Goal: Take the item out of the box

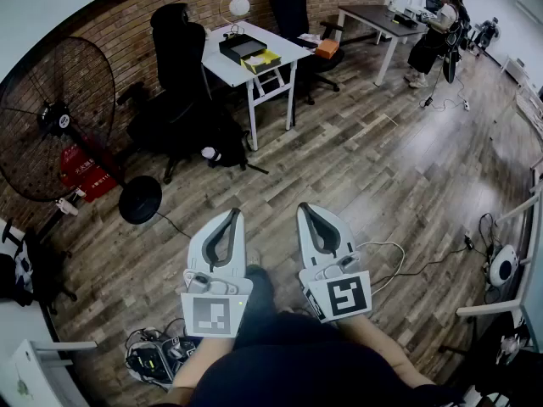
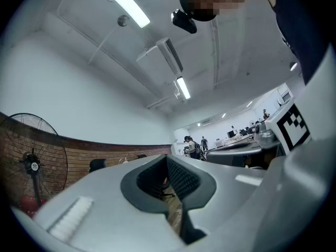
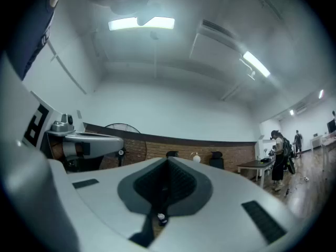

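Far ahead, a black open box (image 1: 243, 47) lies on a white table (image 1: 222, 68), with a yellow box-like thing (image 1: 263, 60) beside it. What the black box holds is too small to make out. Both grippers are held close to my body, well short of the table, side by side and pointing forward. The left gripper (image 1: 229, 214) is shut with nothing between its jaws, and its tips also meet in the left gripper view (image 2: 167, 159). My right gripper (image 1: 310, 210) is likewise shut and empty, as the right gripper view (image 3: 168, 161) confirms.
A big black floor fan (image 1: 59, 117) stands at the left by the brick wall. Black office chairs (image 1: 180, 49) flank the white table. A person (image 1: 433, 32) stands at a dark desk at the far right. Cables (image 1: 390, 257) trail over the wooden floor.
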`<state>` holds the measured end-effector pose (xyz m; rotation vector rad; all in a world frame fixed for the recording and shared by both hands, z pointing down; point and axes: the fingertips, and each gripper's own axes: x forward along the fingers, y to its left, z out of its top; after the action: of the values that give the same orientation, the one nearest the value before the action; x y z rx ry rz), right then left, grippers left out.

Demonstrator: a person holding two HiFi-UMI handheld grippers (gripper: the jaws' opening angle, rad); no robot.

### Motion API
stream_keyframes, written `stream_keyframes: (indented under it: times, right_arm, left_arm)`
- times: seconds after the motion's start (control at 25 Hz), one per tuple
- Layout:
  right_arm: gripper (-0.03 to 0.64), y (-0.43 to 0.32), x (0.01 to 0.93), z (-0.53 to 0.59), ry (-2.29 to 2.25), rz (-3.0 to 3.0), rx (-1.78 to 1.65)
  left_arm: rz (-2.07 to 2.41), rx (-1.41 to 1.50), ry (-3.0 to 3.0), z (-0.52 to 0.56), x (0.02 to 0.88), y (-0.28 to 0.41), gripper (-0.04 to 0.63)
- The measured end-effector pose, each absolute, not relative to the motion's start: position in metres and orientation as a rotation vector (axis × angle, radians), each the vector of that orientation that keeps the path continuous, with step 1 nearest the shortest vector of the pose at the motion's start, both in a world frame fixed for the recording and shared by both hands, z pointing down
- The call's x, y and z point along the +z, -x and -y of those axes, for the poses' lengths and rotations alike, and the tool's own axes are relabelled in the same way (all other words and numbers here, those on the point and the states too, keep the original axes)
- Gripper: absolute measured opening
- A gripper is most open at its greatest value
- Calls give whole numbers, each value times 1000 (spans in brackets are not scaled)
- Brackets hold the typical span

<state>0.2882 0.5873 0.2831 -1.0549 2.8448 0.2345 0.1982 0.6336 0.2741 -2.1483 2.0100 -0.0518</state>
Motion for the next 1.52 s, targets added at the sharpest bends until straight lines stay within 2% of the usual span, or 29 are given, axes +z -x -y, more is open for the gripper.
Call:
stream_keyframes:
  times: [0.32,0.76,0.92,1.04,1.52]
  right_arm:
    - [11,-244,297,-508,1057,-2850,190]
    - [12,-136,292,-361,1139,-2839,204]
    - [12,-103,293,-314,1184,-2820,201]
    - [12,-85,298,-285,1215,-2814,191]
    - [12,-55,311,-221,1274,-2828,161]
  left_arm:
    - [-2015,-46,2171,-556,290,-156,11]
    - [-1940,-53,2262,-398,287,-51,11]
    - [-1893,-73,2313,-346,291,-19,53]
    - [-1878,-60,2328,-313,294,3,108]
    - [-1886,-17,2332,-244,296,47,163]
